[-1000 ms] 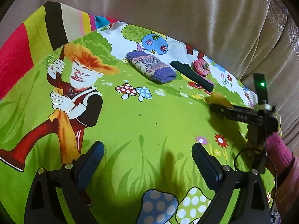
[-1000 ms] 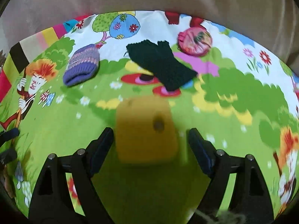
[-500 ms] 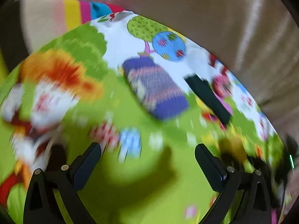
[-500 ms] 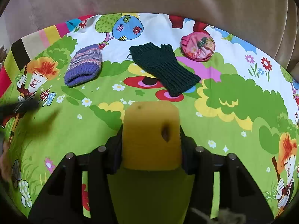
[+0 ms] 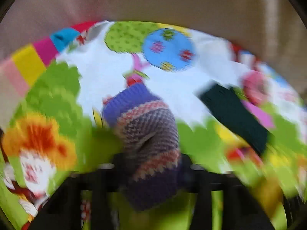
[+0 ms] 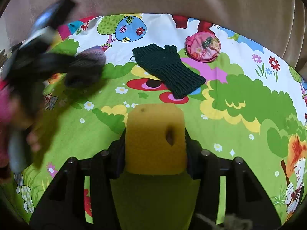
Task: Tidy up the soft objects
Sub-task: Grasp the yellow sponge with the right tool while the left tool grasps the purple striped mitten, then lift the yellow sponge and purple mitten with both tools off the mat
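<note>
your left tool (image 5: 149, 164) has swung across the cartoon-print sheet (image 5: 199, 141) to the purple striped knit mitten (image 5: 145, 130) and its jaws have just been closing; the mitten now bunches up between them, creased where the pads pinch it, so you have a grip. that view is smeared with motion, so how deep the grip sits is hard to tell. a second ago the mitten lay flat near the far edge, well ahead of wide-open jaws. your right tool (image 6: 155, 140) has clamped onto the yellow sponge (image 6: 155, 140) as well, where before the sponge sat loose between spread jaws; it holds it just above the sheet. the dark green knit mitten (image 6: 168, 71) and the pink round pouch (image 6: 203, 47) lie untouched further back. with both tools loaded, gathering is probably next.
</note>
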Available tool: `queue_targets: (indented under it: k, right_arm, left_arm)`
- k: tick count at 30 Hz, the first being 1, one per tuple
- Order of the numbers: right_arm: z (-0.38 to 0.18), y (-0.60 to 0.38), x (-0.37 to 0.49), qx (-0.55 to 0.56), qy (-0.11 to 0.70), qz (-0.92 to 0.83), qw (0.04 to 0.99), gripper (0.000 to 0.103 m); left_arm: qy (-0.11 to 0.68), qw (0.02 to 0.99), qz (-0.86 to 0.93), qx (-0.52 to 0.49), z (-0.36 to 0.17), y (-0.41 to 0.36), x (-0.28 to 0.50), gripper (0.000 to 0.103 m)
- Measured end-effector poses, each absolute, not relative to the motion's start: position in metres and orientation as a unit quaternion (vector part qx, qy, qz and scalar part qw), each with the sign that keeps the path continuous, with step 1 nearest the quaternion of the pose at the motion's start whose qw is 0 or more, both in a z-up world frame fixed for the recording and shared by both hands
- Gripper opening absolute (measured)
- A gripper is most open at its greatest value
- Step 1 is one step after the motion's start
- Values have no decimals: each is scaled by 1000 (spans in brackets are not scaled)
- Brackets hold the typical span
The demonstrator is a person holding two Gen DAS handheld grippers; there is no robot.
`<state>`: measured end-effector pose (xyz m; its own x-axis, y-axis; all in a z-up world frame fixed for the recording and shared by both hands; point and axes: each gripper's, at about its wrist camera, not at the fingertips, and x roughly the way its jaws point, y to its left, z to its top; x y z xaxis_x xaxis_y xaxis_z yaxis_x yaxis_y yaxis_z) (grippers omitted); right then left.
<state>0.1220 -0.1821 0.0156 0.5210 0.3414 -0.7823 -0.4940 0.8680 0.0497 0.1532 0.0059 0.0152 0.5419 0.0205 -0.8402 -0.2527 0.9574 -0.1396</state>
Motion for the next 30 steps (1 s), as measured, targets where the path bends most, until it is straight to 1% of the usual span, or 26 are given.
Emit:
queue_targets:
  k: [1,4,7,9,11,12,13,14,15,16,20,22,26,30]
  right_arm:
    - [16,-182,122,-88,426,241,867,55]
    - [15,-183,123,-86,426,243,867,55]
    - [15,-183,123,-87,426,243,867,55]
    - [15,-183,123,-87,425,243,867,55]
    - [15,-184,123,-87,425,243,867,55]
    - [15,-184,123,-87,425,243,868,55]
    - [15,-183,123,-88,425,243,868,55]
    - [15,-183,122,-88,425,243,868,55]
    - [15,-184,122,-88,424,243,868,55]
    - [15,-183,122,-88,424,243,868,55]
    - [15,-184,122,-89,419,246,869,55]
    - [15,-184,122,-89,419,247,869,55]
    - [14,-183,122,-88,419,246,869,55]
    - [14,-184,122,-89,419,247,870,55]
  left_arm:
    - [464,873,40,-144,18,11,122,36]
    - [428,898,11,-96,24,13,44,36]
    - [422,903,2,-75,22,22,-12,37]
    - [429,901,-10,-63,17,25,-27,38]
    - [439,897,-11,-54,15,28,-30,44]
    - [438,897,-14,-55,15,29,-30,49]
    - [437,898,-10,-52,14,28,-29,60]
    - [440,897,0,-45,14,26,-29,65]
    - [444,895,10,-35,14,25,-26,79]
    - [453,891,20,-24,11,25,-18,85]
    - [442,896,29,-24,7,27,-19,85]
    - [438,898,32,-30,7,30,-19,81]
    - [434,899,29,-46,8,33,-19,81]
    - [438,898,35,-37,7,29,-16,82]
